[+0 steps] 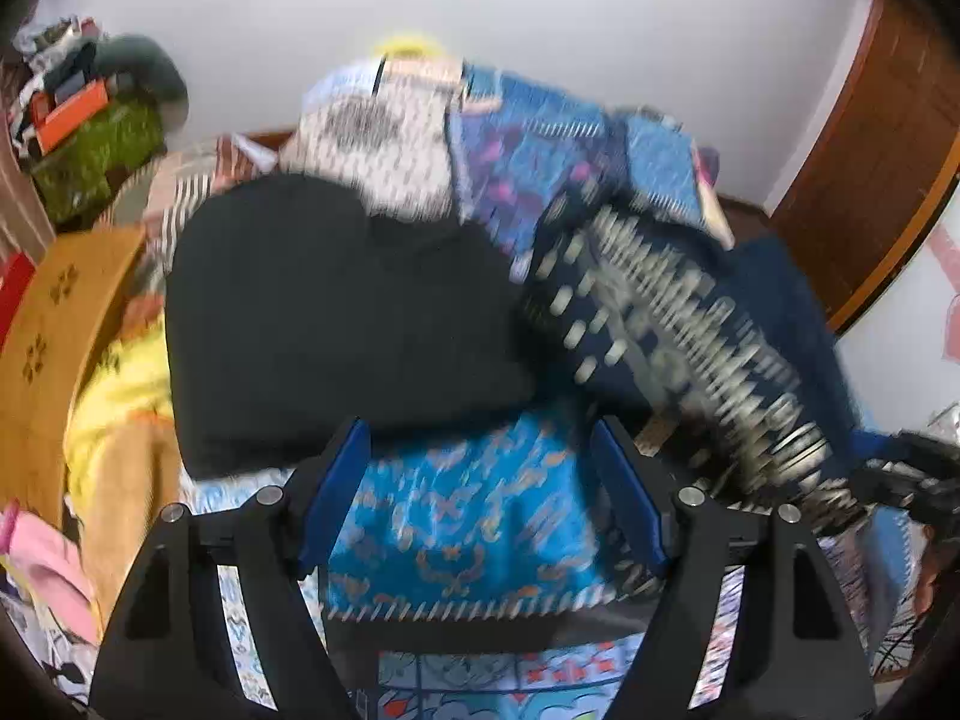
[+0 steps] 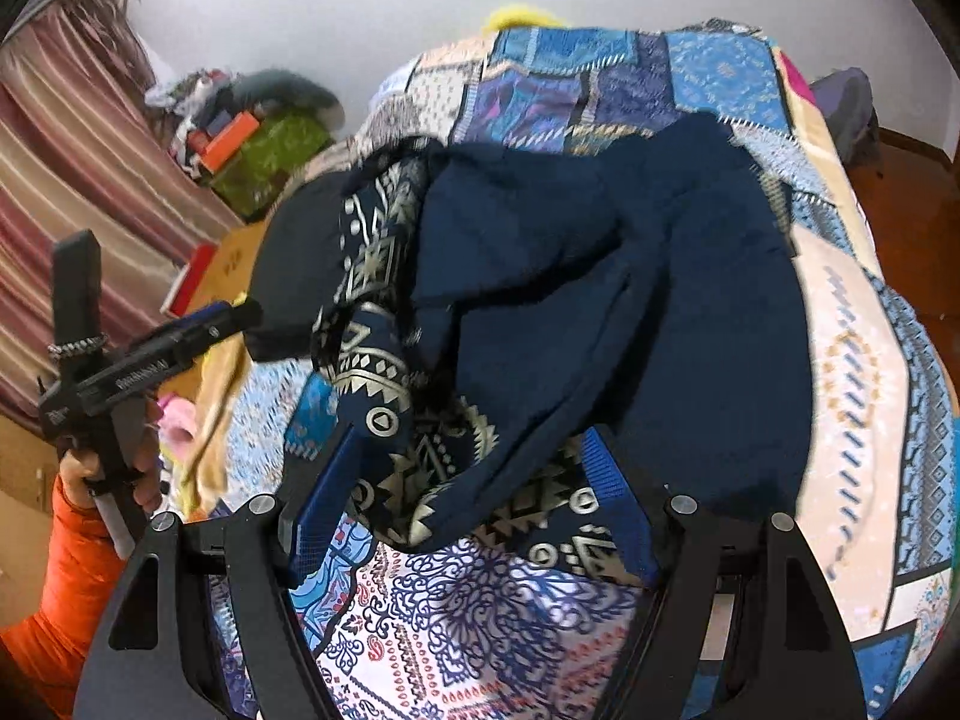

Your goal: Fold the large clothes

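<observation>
Right hand-held gripper [image 2: 468, 498]: jaws apart, straddling crumpled navy patterned garment [image 2: 600, 312] on quilted bed [image 2: 870, 420]. Left hand-held gripper [image 1: 480, 498]: apart, empty. Garment judged soft, light, floppy; best grasped at hem corners.

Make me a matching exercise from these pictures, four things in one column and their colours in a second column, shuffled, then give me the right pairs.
Things:
1. folded garment beside the patterned one
2. crumpled garment with silver geometric print
3. person's sleeve
4. pads on the right hand-held gripper's fingers

Colours:
A. orange
B. black
C. bright blue
D. navy

Pairs: 1-B, 2-D, 3-A, 4-C
</observation>
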`<state>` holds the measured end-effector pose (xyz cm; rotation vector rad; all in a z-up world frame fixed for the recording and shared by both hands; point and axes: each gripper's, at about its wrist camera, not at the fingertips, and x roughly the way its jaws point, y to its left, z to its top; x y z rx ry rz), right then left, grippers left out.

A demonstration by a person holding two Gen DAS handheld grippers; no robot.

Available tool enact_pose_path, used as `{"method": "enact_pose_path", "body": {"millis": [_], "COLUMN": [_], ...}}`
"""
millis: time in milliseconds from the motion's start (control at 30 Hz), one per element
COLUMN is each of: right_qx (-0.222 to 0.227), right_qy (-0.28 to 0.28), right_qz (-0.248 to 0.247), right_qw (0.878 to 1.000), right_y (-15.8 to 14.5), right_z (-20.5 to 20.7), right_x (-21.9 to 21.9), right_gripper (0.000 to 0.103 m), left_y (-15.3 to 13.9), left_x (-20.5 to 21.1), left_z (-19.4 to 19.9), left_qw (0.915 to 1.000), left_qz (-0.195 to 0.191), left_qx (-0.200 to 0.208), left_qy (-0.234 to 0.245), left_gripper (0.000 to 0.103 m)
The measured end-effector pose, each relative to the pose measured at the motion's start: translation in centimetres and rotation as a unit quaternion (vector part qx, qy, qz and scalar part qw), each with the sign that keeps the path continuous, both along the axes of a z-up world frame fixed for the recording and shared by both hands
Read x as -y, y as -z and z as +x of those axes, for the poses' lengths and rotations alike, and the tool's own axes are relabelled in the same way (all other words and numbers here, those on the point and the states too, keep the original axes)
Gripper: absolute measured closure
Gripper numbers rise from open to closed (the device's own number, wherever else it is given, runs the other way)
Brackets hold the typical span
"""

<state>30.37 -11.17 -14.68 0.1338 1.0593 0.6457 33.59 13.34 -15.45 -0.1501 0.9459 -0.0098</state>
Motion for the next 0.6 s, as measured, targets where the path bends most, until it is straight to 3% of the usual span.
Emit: {"method": "enact_pose_path", "body": {"millis": [267,533,600], "right_qx": [-0.041,-0.002,-0.005], "right_qy": [-0.008,-0.046,-0.038], "right_qz": [-0.009,-0.096,-0.088], "right_qw": [0.999,0.994,0.995], "right_y": [1.3,2.4,2.6], "right_z": [0.0,0.2,0.9], "right_x": [-2.3,-5.2,-5.2], "right_gripper": [0.03,0.03,0.031], "left_y": [4.3,1.3,0.3], "left_x": [3.3,4.9,4.4], "left_z": [1.5,2.5,2.4], "left_qw": [0.996,0.9912,0.991], "left_qz": [-0.067,-0.108,-0.105], "left_qx": [-0.035,0.011,0.024], "left_qy": [0.047,0.076,0.079], "left_gripper": [0.028,0.028,0.028]}}
